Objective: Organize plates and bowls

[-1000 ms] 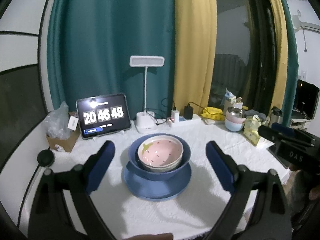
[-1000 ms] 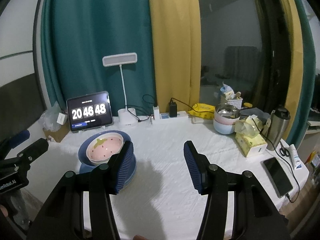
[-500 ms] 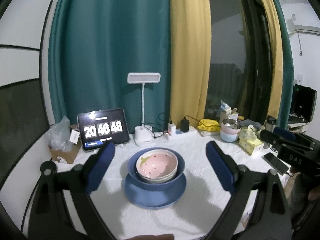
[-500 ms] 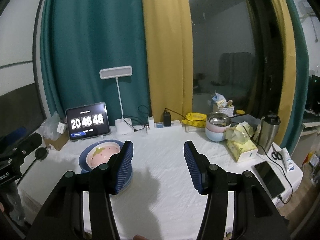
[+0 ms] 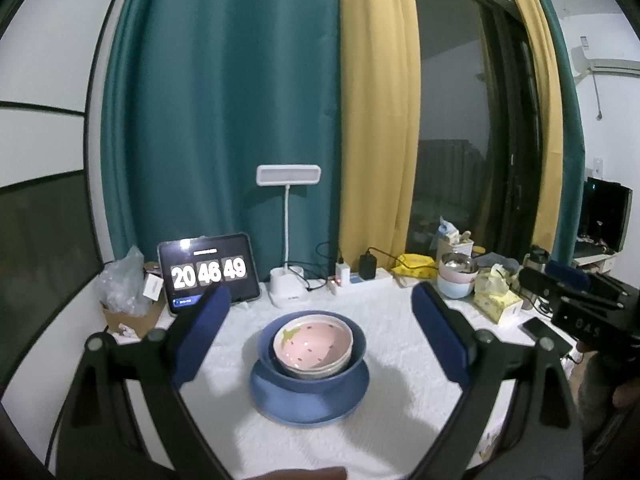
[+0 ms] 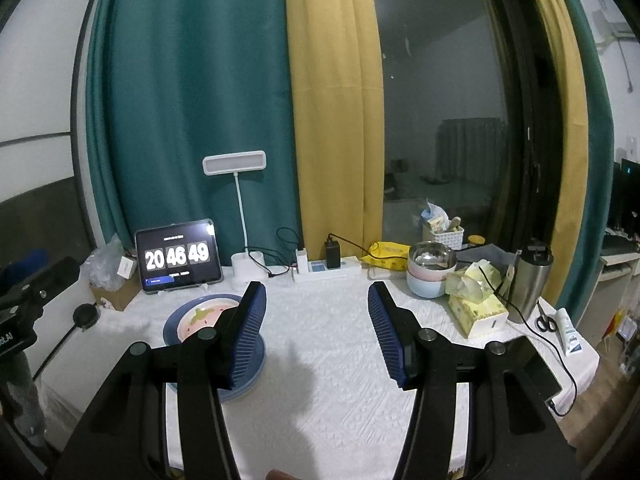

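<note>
While both my grippers hang above the table [image 6: 340,392] with nothing between their fingers, the stack sits ahead of me. My left gripper [image 5: 320,328] is spread wide, its two pads flanking the stack from above without touching it. My right gripper [image 6: 316,330] is also parted and empty, facing bare cloth; the stack lies off beyond its left finger, partly hidden by that pad.

Between the left pads, a pink bowl [image 5: 312,344] sits nested in a blue bowl [image 5: 356,360], which rests on a blue plate [image 5: 308,404]. The pink bowl leans slightly to one side.

Farther out, at the table's back edge, stand a clock [image 5: 209,271] and a lamp [image 5: 288,176].

I judge the stacking done, or nearly: everything I can see of the set is already in one pile. Perhaps only straightening the pink bowl remains.
</note>
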Demonstrator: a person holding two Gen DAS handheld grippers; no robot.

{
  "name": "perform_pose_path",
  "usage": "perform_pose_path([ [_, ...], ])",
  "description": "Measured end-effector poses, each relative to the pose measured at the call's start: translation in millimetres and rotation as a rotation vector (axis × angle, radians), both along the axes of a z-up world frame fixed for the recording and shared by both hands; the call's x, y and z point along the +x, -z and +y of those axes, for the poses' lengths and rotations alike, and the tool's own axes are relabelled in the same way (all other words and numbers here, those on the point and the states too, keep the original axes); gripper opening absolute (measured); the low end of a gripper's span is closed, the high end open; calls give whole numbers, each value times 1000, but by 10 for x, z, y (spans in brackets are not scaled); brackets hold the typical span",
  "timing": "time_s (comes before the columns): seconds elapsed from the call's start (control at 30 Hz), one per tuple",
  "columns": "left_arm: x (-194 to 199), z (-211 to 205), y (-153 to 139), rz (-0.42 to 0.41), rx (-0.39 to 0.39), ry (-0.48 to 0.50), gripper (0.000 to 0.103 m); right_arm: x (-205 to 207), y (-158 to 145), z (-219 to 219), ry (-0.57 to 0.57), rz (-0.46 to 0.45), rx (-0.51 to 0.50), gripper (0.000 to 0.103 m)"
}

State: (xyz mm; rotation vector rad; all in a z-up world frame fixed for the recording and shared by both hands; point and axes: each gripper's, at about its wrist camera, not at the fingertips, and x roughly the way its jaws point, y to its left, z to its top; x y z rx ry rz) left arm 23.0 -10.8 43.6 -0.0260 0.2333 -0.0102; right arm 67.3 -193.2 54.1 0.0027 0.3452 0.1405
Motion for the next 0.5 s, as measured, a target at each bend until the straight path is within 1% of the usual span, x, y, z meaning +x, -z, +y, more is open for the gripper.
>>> perform_pose_path([
  [0.5, 2, 9, 8, 13, -3, -12, 93, 38, 22, -60, 8, 16, 6, 56],
])
